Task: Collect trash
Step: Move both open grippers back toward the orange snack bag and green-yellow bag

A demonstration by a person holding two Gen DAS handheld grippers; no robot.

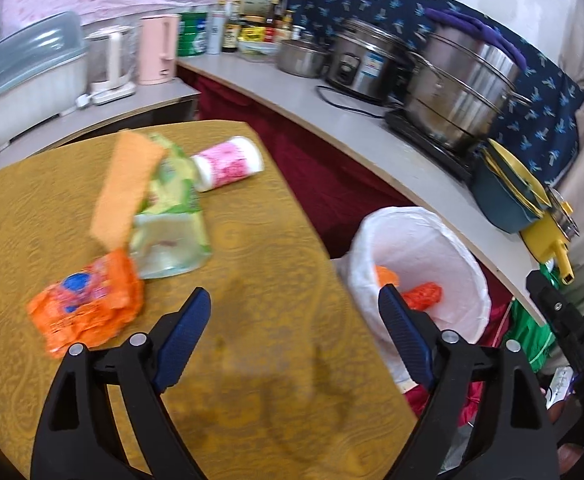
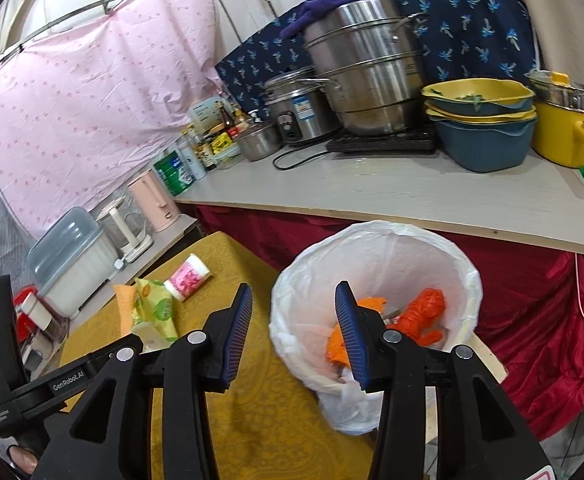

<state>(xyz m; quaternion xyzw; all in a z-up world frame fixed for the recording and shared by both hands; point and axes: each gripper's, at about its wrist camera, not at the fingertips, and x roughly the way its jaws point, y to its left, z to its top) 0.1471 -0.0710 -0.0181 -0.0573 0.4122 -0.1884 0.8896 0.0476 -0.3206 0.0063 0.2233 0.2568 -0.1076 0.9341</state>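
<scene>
Orange wrapper [image 1: 85, 300]: located on the table [image 1: 251, 360] ahead-left of the wide-open, empty left gripper [image 1: 294, 316], judged light, crinkly and slippery, best pinched across its bunched near edge.

Black tool [image 1: 294, 300] frames, silver rivets — blue ribbed pads [image 2: 237, 332].

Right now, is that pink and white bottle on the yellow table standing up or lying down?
Lying down. The pink and white bottle rests on its side on the yellow table, its white cap end pointing toward the green wrapper.
</scene>
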